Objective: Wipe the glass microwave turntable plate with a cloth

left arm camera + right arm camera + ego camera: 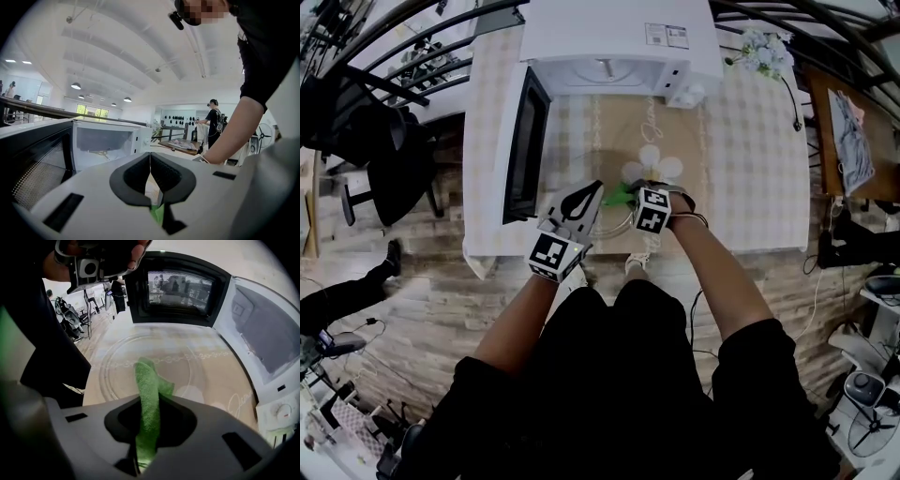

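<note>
Closest to me, my right gripper (150, 401) is clenched on the green cloth (149, 380). The cloth comes out of the jaws as a narrow strip, and its length runs straight ahead. The glass plate (192, 369) lies flat in front of this gripper and below it. The free end of the cloth reaches about the middle of the plate, but I cannot tell if it presses on the glass. My left gripper (150, 158) has its jaws closed together with nothing between them. In the head view it sits just beside the plate, at lower centre. So the right hand is the nearer one, and I judge the next move to be a sweep across the glass. The plate may slide, since nothing holds it. It rests near the front edge of the table (750, 141), on a pale checked covering. Behind it the white microwave (619, 37) stands with its door (525, 141) open to the left. Around are a wooden floor (441, 300) and a black chair (375, 141) at upper left.
</note>
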A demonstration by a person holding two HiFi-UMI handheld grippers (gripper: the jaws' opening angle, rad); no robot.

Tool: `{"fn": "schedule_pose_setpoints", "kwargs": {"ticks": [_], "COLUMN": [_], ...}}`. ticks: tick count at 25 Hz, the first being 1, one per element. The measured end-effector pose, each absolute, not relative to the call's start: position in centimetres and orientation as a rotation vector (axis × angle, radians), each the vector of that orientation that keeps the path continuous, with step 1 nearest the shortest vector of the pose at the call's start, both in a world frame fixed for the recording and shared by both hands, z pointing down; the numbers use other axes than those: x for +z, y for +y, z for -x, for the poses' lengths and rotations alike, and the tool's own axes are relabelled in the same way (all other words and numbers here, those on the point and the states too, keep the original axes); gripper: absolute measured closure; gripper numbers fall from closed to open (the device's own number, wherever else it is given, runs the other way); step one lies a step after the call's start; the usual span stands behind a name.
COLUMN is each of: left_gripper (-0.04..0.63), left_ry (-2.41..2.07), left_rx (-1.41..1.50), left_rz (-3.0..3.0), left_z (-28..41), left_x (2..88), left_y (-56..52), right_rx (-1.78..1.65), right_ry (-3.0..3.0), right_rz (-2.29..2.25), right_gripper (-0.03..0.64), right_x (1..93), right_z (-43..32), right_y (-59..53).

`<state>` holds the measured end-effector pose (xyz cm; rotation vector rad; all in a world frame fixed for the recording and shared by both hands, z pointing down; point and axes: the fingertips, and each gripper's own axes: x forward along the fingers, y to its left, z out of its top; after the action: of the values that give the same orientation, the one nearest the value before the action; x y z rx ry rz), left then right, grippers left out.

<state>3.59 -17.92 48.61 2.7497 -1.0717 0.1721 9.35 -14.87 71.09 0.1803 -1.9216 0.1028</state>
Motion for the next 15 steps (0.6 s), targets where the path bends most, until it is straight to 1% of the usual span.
{"fn": "schedule_pose_setpoints", "kwargs": {"ticks": [15], "left_gripper": [0.575], "left_ry": [-1.035], "left_rx": [0.187], "left_rz": [-2.790], "left_z": [-3.4], "left_x": [47.2], "left_y": [-14.6], "right_rx": [0.262], "right_ry": [-1.943], "right_rz": [0.077], "right_gripper": [0.563], "right_x": [70.5], "right_z": [-7.3], "right_y": [-2.7]}}
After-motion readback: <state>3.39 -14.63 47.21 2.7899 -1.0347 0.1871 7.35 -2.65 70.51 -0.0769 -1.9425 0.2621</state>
